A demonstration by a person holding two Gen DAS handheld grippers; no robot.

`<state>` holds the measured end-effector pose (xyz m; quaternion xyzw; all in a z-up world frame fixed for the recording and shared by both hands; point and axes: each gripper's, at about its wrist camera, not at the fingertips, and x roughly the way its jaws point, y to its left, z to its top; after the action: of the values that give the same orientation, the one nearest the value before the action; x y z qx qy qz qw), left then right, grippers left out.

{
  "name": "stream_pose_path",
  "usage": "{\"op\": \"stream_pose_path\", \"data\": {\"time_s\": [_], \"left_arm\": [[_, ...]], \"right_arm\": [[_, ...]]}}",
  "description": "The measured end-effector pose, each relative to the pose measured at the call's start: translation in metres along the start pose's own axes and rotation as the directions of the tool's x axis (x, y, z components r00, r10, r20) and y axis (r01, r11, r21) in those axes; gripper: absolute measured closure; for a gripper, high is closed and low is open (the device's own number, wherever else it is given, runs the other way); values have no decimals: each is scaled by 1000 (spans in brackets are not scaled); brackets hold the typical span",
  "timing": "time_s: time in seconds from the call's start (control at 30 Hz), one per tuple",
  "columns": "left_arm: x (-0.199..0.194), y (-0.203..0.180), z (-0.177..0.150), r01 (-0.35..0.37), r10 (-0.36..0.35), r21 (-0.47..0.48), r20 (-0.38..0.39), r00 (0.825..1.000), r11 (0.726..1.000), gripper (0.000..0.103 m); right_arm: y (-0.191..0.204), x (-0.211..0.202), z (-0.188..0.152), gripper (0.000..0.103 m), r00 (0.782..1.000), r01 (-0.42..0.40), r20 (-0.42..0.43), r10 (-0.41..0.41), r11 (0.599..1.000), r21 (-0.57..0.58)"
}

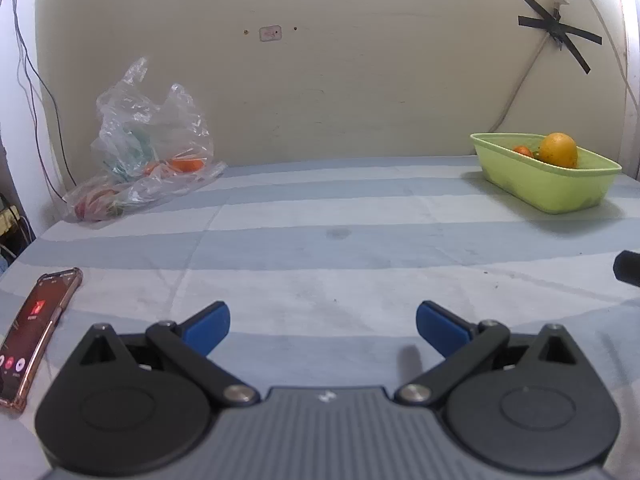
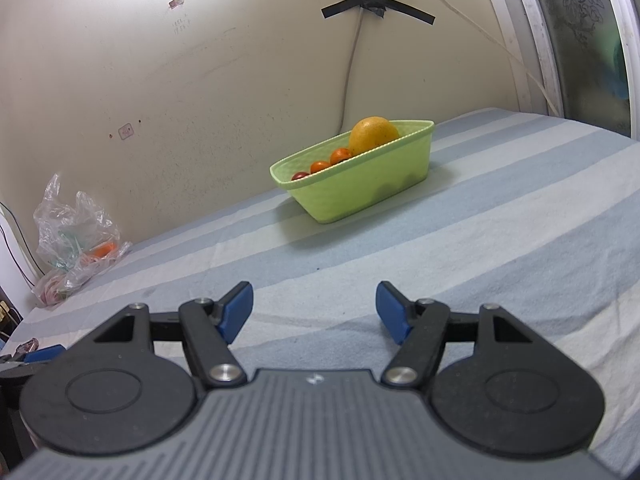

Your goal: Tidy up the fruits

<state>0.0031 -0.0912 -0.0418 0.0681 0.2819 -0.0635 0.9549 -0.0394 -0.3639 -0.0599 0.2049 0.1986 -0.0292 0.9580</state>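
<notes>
A light green basket [image 1: 552,184] stands at the far right of the striped bed, also in the right wrist view [image 2: 360,192]. It holds a large yellow-orange fruit [image 2: 374,134] [image 1: 559,150] and small orange fruits [image 2: 340,156]. A clear plastic bag [image 1: 148,148] with orange and red fruit lies at the far left by the wall, also in the right wrist view [image 2: 76,244]. My left gripper [image 1: 323,326] is open and empty low over the sheet. My right gripper [image 2: 315,308] is open and empty, well short of the basket.
A phone [image 1: 34,332] with a lit screen lies on the sheet left of my left gripper. A beige wall with taped cables backs the bed. A window frame [image 2: 536,36] stands at the right. The striped sheet [image 1: 320,248] stretches between bag and basket.
</notes>
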Motion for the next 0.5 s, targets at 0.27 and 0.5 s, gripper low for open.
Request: {"op": "stream_pose_path", "data": {"time_s": [0.27,0.5], "left_arm": [[-2,-2,-1,-19,19,14,18,1000,1000,0],[-2,-4,-2,-39,39,20,20,999,999,0]], "right_arm": [[0,0,0,33,1000,0,0,0,1000,0],[-1,0,0,33,1000,1,4,-1,1000,1]]}}
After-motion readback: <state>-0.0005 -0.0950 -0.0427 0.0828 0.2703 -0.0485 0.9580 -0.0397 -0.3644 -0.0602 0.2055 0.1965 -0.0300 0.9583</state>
